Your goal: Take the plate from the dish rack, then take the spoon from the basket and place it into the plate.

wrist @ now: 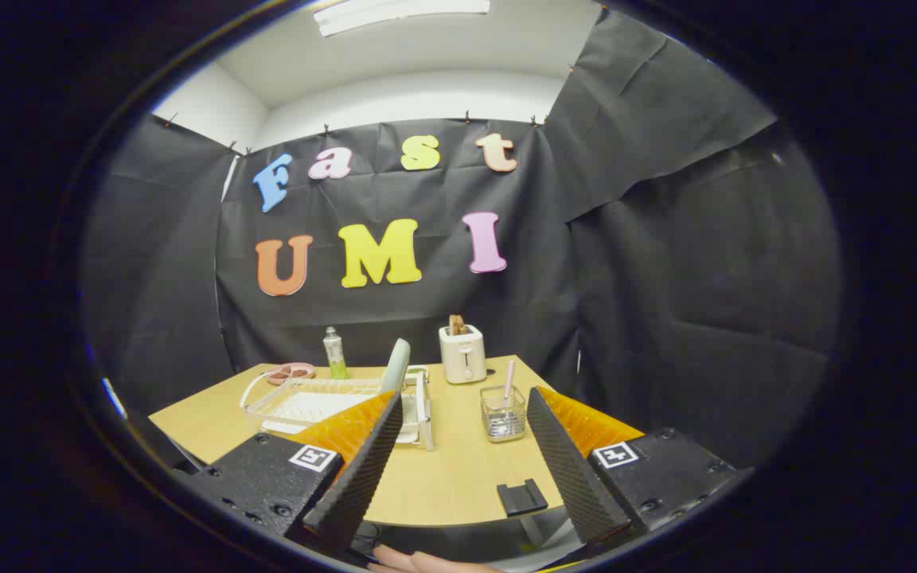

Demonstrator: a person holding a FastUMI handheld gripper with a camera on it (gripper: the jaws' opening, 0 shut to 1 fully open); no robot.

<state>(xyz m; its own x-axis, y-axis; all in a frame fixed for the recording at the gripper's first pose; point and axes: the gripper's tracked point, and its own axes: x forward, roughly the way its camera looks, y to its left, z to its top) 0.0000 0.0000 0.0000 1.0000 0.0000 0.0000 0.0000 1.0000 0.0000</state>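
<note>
A pale green plate (396,364) stands on edge in the clear dish rack (307,402) on the wooden table (442,469), beyond my left finger. A small clear basket (503,414) sits to the right of the rack, ahead of the gap between the fingers. A pink-handled spoon (508,379) stands upright in it. My gripper (462,469) is open, wide apart, held back from the table's near edge with nothing between its fingers.
A white toaster (462,353) with toast stands at the back of the table. A green bottle (335,353) and a pink dish (290,372) sit behind the rack. A small black holder (521,497) lies near the front edge. A hand (419,562) shows below the fingers.
</note>
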